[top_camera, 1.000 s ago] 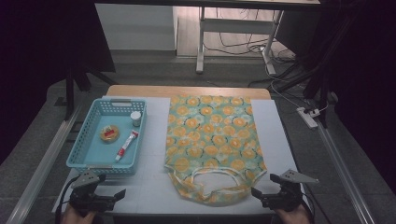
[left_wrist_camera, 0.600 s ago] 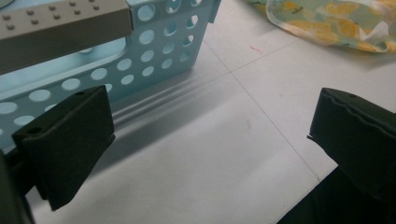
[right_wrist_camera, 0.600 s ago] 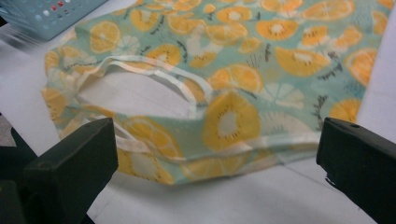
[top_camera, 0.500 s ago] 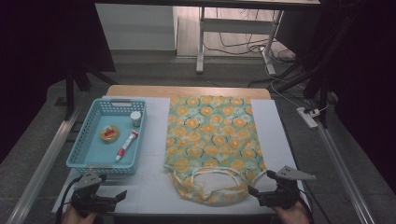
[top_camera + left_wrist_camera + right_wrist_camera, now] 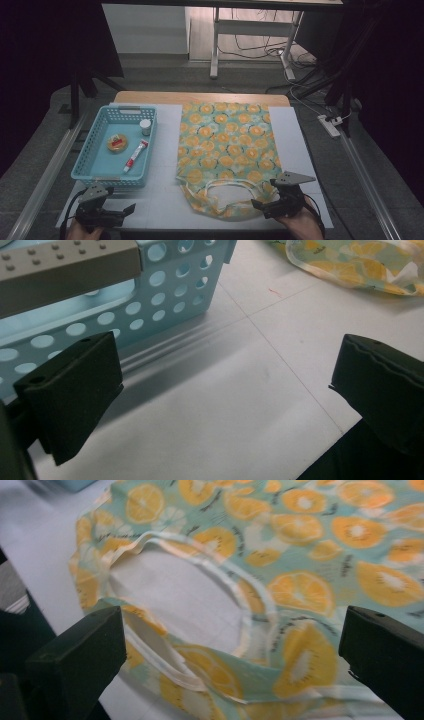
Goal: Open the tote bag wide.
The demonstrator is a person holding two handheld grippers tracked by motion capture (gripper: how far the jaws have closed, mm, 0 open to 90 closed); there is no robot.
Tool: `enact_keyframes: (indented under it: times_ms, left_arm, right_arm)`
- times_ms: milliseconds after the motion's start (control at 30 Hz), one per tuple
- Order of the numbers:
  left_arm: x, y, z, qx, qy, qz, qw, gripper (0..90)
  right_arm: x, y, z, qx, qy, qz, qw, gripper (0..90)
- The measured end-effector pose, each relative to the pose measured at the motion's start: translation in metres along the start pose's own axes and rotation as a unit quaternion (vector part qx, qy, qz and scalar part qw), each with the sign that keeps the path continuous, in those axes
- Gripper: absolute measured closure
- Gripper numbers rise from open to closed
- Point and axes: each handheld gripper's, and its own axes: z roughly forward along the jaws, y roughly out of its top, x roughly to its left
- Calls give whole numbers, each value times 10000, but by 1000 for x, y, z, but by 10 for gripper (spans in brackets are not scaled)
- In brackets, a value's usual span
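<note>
A teal cloth bag printed with orange slices [image 5: 227, 150] lies flat on the white table mat, its looped handles [image 5: 225, 192] toward the near edge. My right gripper [image 5: 261, 204] is open at the bag's near right corner, its jaws spread over the handle loop [image 5: 200, 605]. A light blue perforated basket [image 5: 80, 170] at the left holds a round orange-topped tin [image 5: 117, 143], a small white jar [image 5: 145, 127] and a red-and-white tube [image 5: 135, 155]. Open and holding nothing, my left gripper [image 5: 127, 210] hovers just in front of the basket wall [image 5: 150, 305].
The white mat [image 5: 160, 200] covers a wooden table [image 5: 150, 97] with metal rails on both sides. Beyond the table stand a desk frame [image 5: 215, 45] and floor cables, with a power strip [image 5: 330, 125] at the right.
My right gripper has slid left along the near edge onto the bag's handle corner. The left gripper has barely moved.
</note>
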Motion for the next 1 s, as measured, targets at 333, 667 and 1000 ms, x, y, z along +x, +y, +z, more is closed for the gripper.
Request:
enact_keyframes:
  times_ms: [333, 667, 1000]
  left_arm:
    - [0, 0, 0, 8, -13, -8, 10000, 3]
    - [0, 0, 1, 19, -18, -5, 10000, 5]
    - [0, 0, 1, 33, -19, 7, 10000, 7]
  right_arm:
    - [20, 18, 25, 347, 388, -487, 9975, 0]
    - [39, 20, 61, 969, 894, -970, 9865, 133]
    - [37, 16, 66, 1319, 1224, -1147, 9770, 718]
